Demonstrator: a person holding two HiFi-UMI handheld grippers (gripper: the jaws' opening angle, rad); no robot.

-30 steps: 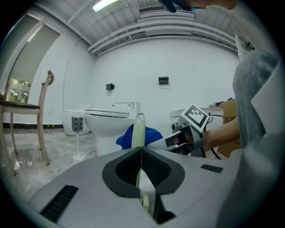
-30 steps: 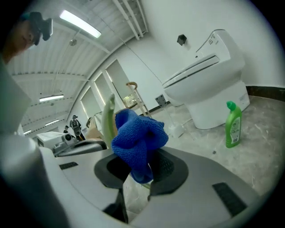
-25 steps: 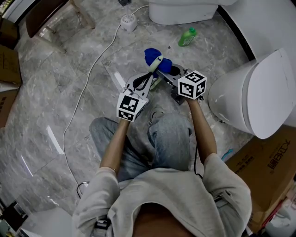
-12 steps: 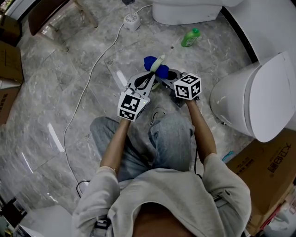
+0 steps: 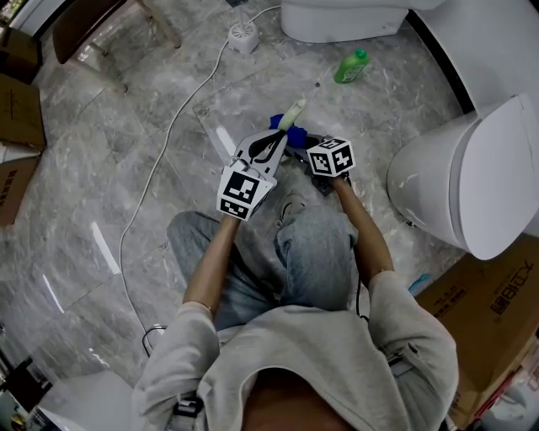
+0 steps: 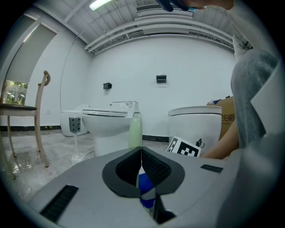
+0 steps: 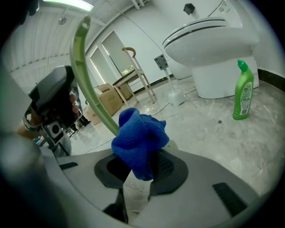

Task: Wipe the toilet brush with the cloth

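Note:
The toilet brush (image 5: 292, 112) is a pale green stick that slants up and away from my lap. My left gripper (image 5: 276, 141) is shut on its lower part; in the left gripper view the handle (image 6: 135, 129) rises straight from the closed jaws. My right gripper (image 5: 296, 145) is shut on a bunched blue cloth (image 7: 140, 140), which presses against the curved green brush handle (image 7: 87, 75) just beside the left gripper's tips. In the head view only a sliver of the cloth (image 5: 276, 122) shows. The right gripper's marker cube (image 6: 186, 148) sits close beside the left jaws.
A green cleaner bottle (image 5: 351, 66) stands on the marble floor near a white toilet (image 5: 337, 21). Another toilet (image 5: 472, 168) is at my right, with cardboard boxes (image 5: 493, 307) beside it. A white cable (image 5: 160, 143) runs to a round white holder (image 5: 245, 37). A chair (image 5: 93, 25) stands far left.
The right gripper has drawn the blue cloth down the brush handle toward the left gripper. More bare green handle now shows above the cloth. The left gripper has hardly moved.

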